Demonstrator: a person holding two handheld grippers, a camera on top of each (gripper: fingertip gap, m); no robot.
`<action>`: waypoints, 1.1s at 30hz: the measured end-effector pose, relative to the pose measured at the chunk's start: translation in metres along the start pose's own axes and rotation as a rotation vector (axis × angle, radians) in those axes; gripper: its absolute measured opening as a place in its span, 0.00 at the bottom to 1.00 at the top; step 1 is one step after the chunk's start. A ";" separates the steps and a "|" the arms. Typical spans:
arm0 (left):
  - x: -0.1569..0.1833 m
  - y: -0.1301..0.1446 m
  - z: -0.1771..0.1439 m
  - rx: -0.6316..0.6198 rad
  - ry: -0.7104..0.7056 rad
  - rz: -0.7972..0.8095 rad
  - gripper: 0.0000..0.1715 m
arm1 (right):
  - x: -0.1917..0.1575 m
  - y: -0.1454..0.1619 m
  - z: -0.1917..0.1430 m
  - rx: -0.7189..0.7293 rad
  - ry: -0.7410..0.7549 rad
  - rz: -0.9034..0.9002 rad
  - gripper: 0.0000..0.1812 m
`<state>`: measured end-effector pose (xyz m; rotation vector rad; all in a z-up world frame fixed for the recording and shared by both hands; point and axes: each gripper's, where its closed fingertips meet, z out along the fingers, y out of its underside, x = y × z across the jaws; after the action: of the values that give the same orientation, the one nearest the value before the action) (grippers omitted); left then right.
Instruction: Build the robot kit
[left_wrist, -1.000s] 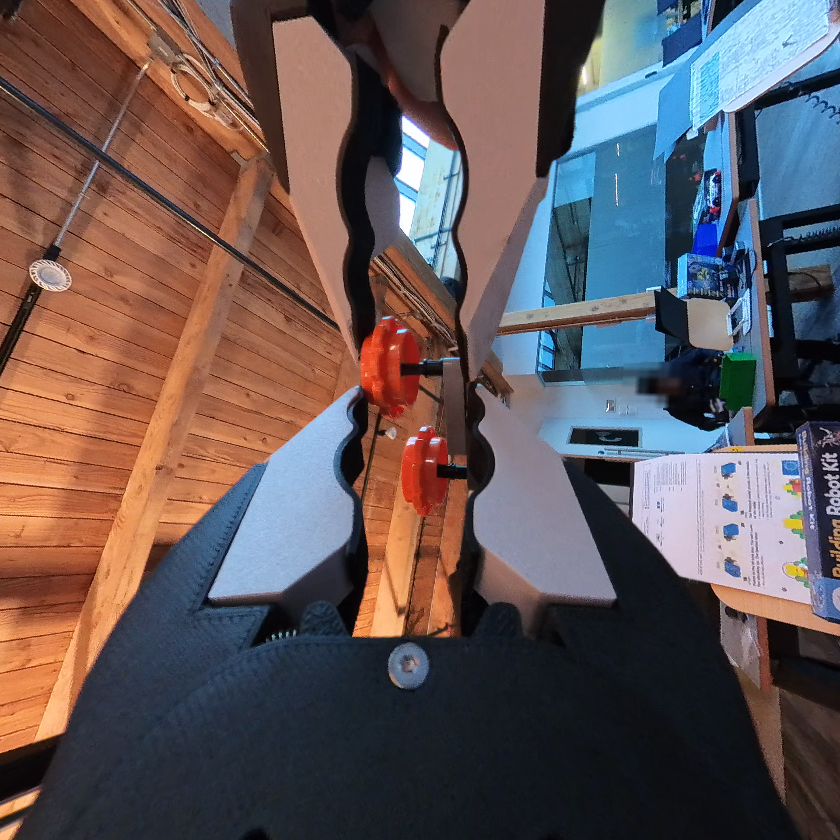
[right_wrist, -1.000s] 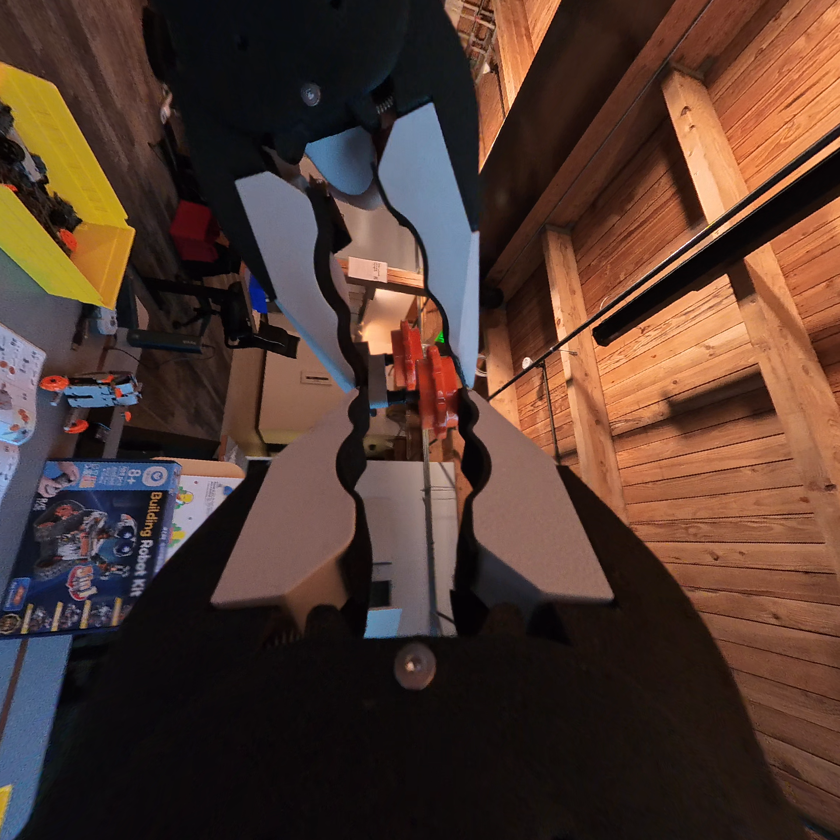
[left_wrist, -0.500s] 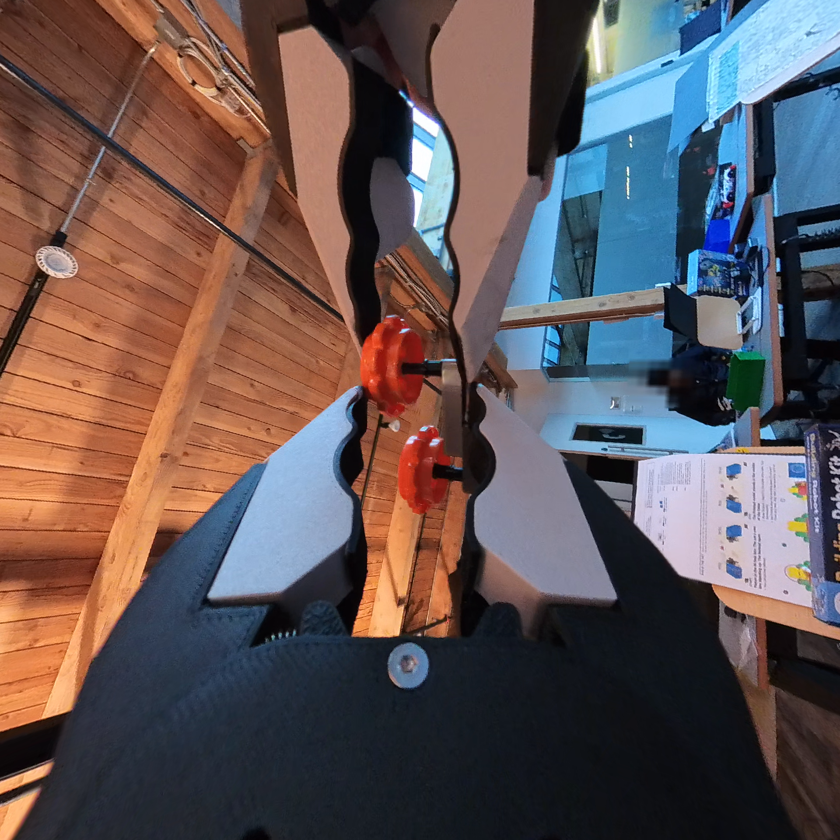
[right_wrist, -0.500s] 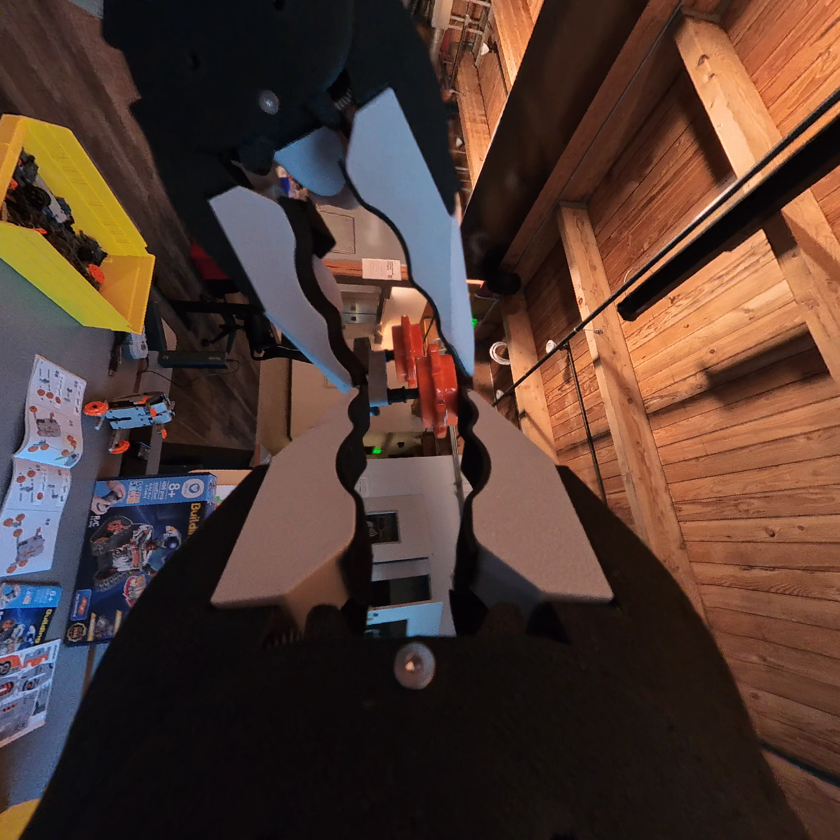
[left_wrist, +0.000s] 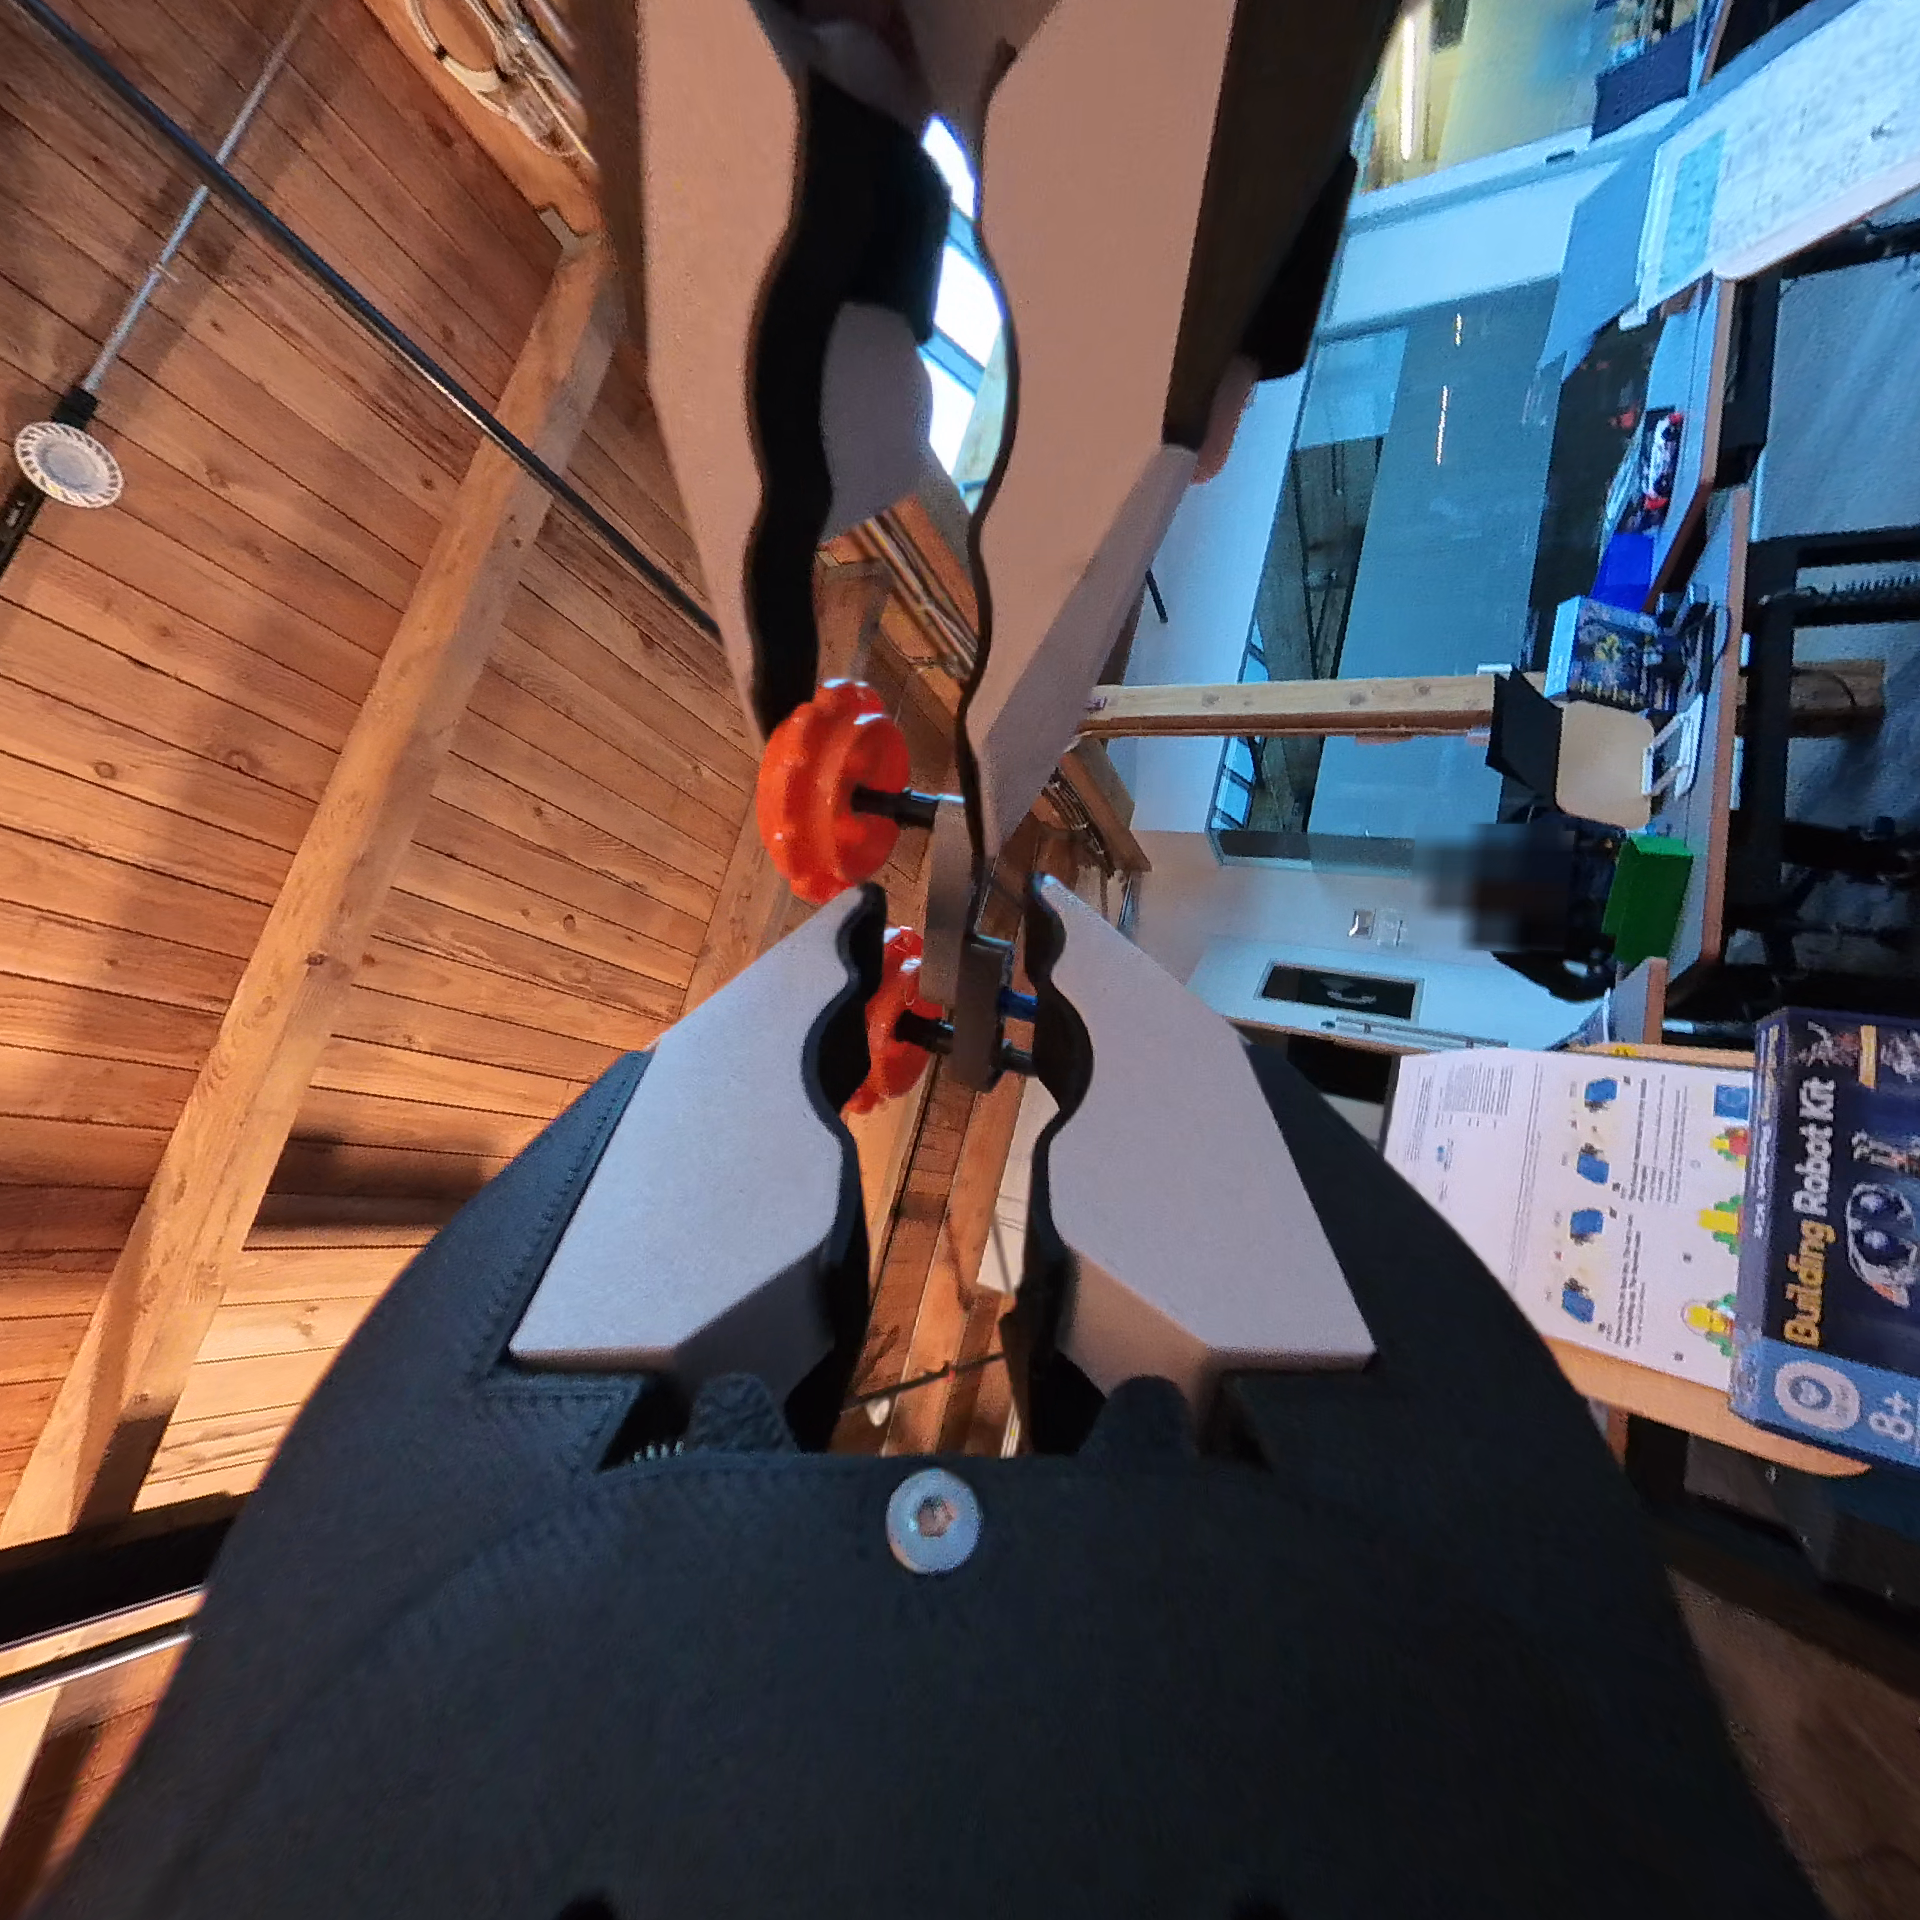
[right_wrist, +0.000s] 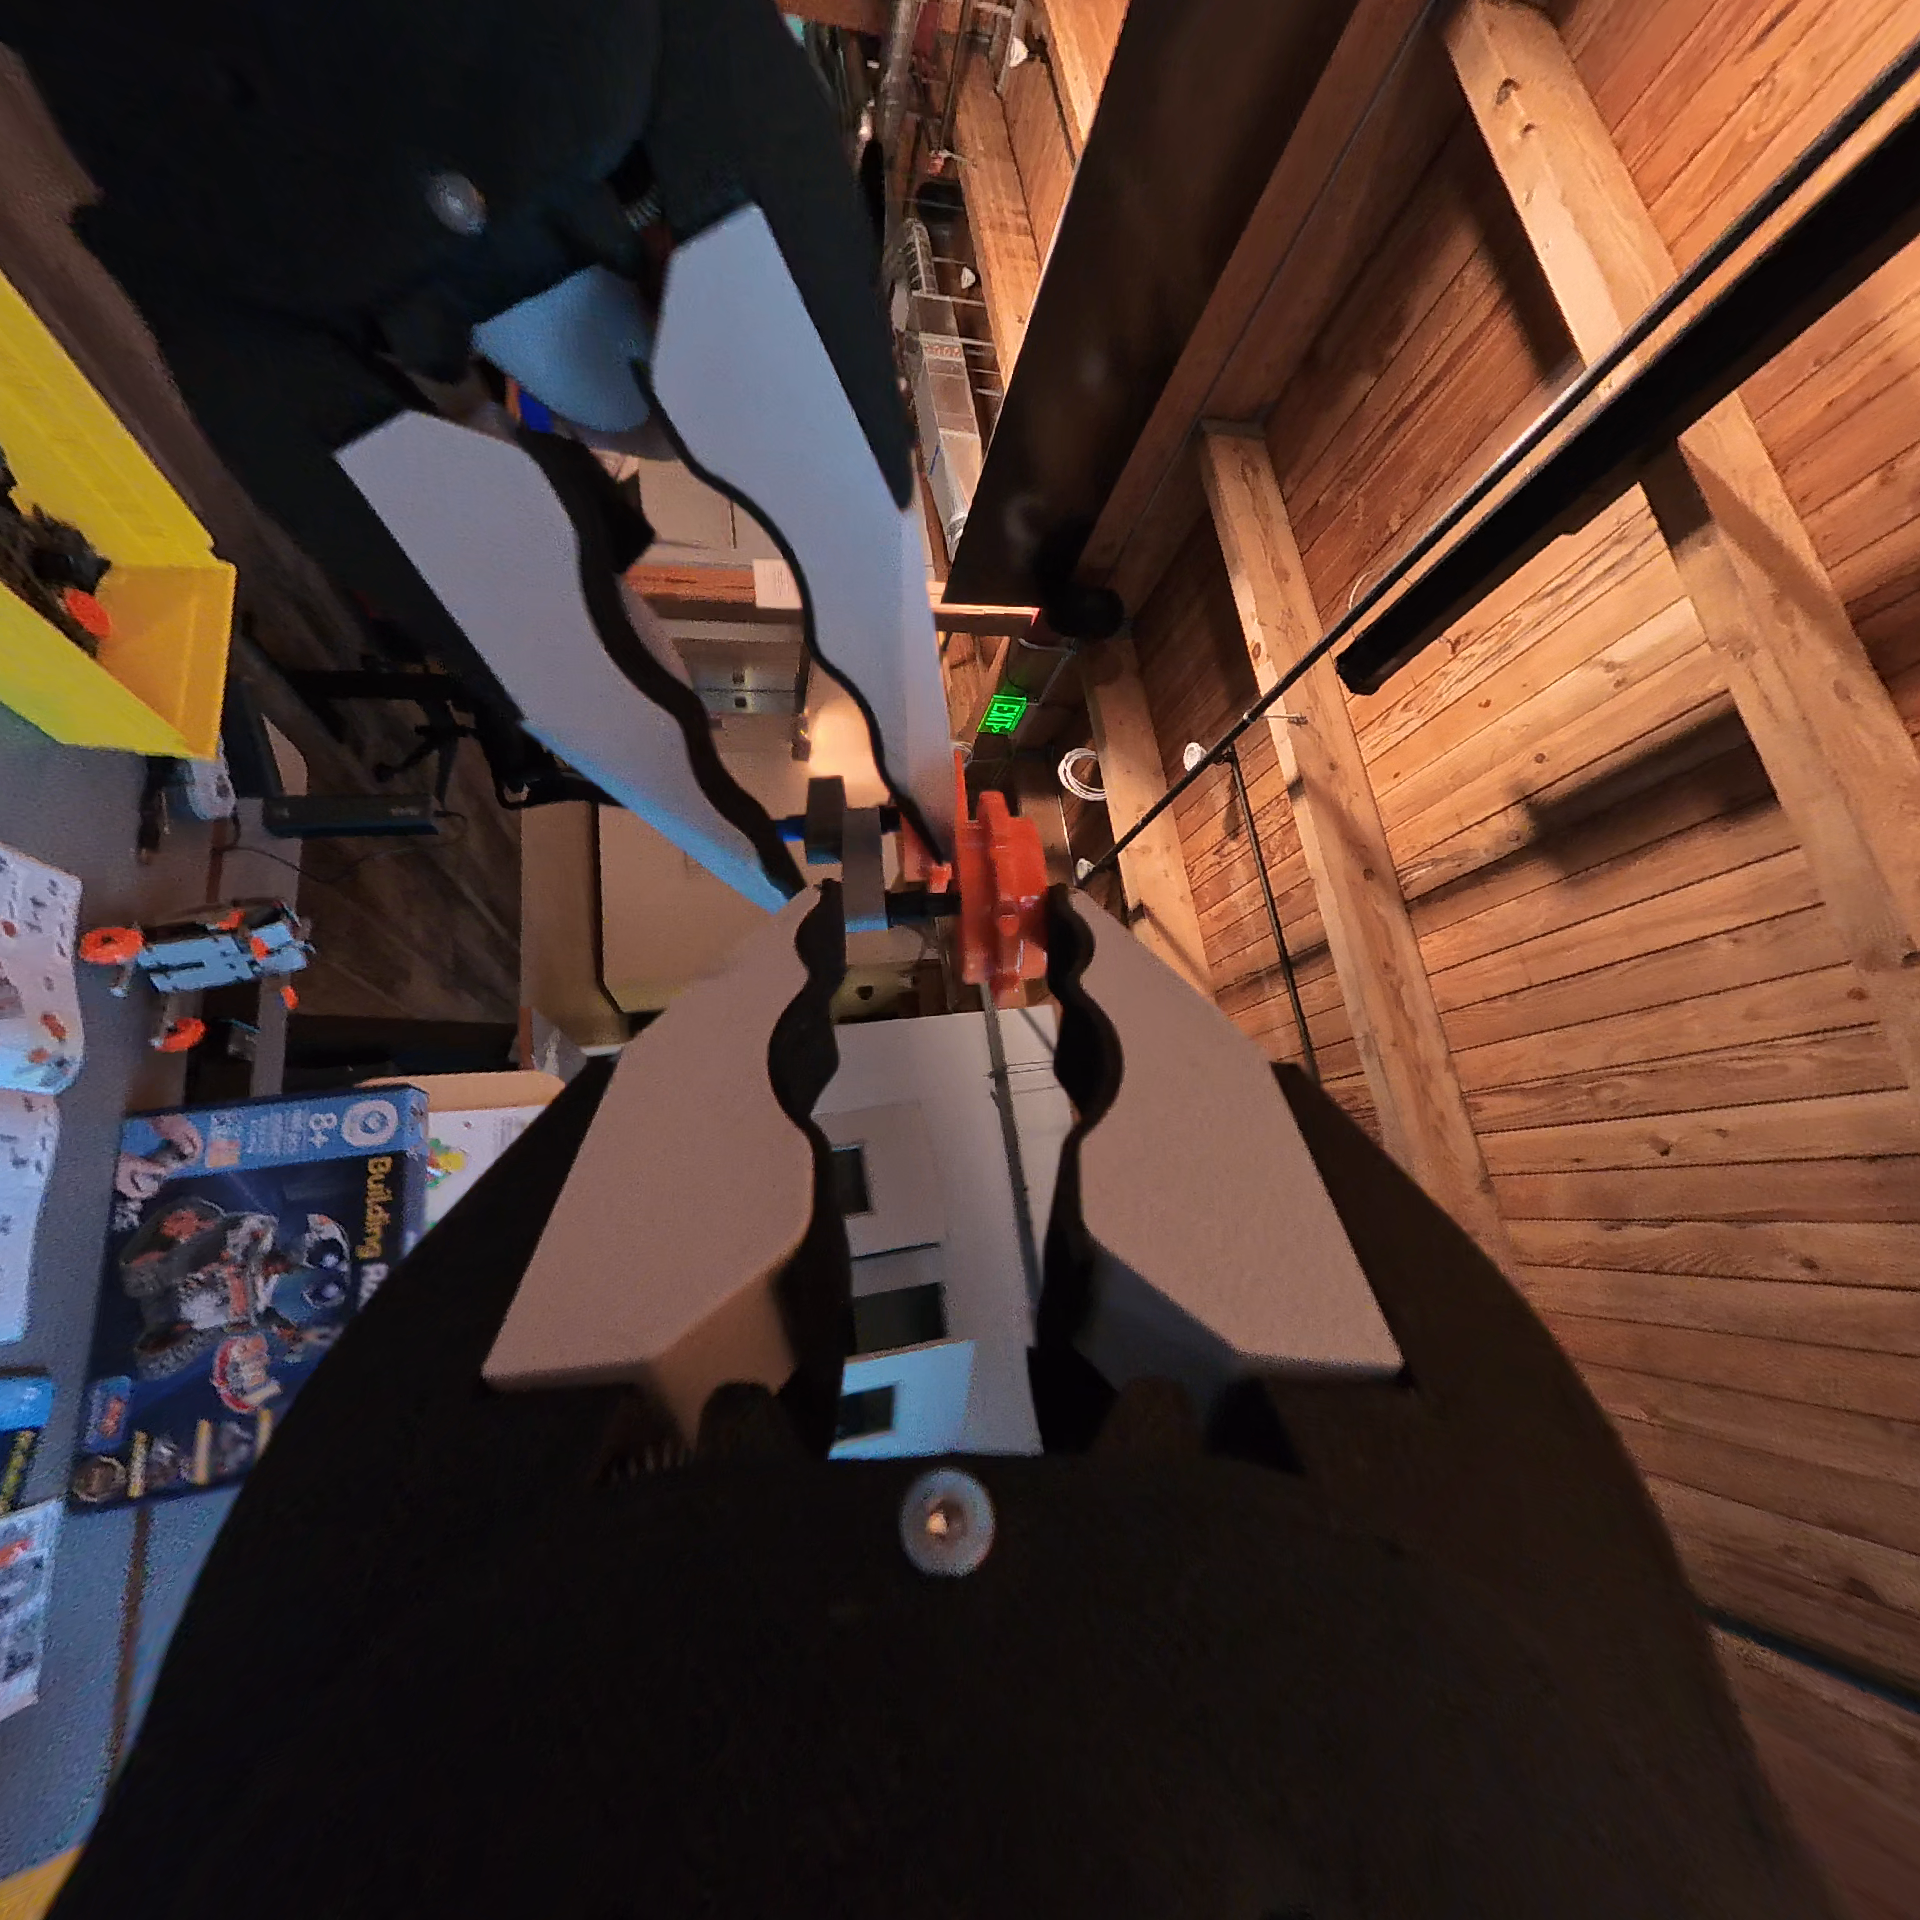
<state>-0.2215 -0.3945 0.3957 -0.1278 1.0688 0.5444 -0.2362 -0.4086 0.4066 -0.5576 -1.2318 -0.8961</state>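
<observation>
A small assembly hangs in the air between both grippers: a grey bar (left_wrist: 964, 987) with two orange toothed wheels on black axles. My left gripper (left_wrist: 951, 899) is closed around the lower wheel (left_wrist: 896, 1023) and the bar's pin ends. My right gripper (left_wrist: 883, 774) comes in from above, tip to tip, at the upper wheel (left_wrist: 826, 790). In the right wrist view my right gripper (right_wrist: 940, 904) is shut across an orange wheel (right_wrist: 997, 914) and the grey bar (right_wrist: 857, 862). The left gripper (right_wrist: 860, 868) reaches in from the upper left onto the same bar.
A blue kit box (left_wrist: 1829, 1247) and an instruction sheet (left_wrist: 1558, 1195) lie on a table at the right. The right wrist view shows a yellow bin (right_wrist: 104, 582), a small wheeled model (right_wrist: 208, 945) and the blue box (right_wrist: 249, 1278). Wooden planks and beams fill the background. My left and right fingertips are right by each other.
My left gripper's fingers have narrowed and moved forward, so the lower wheel now sits between them. The right gripper looms closer and still holds the assembly.
</observation>
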 end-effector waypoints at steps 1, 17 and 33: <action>0.002 0.001 0.002 -0.009 0.005 0.018 0.10 | -0.003 -0.001 0.001 -0.001 -0.003 -0.036 0.21; 0.018 -0.015 -0.006 0.188 0.136 -0.011 0.02 | -0.019 -0.014 -0.014 0.113 -0.078 -0.229 0.22; 0.025 -0.016 -0.008 0.182 0.210 -0.040 0.02 | -0.022 -0.007 -0.010 -0.017 -0.109 -0.323 0.22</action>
<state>-0.2113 -0.4019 0.3684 -0.0474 1.3127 0.4014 -0.2378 -0.4140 0.3818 -0.4316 -1.4397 -1.1595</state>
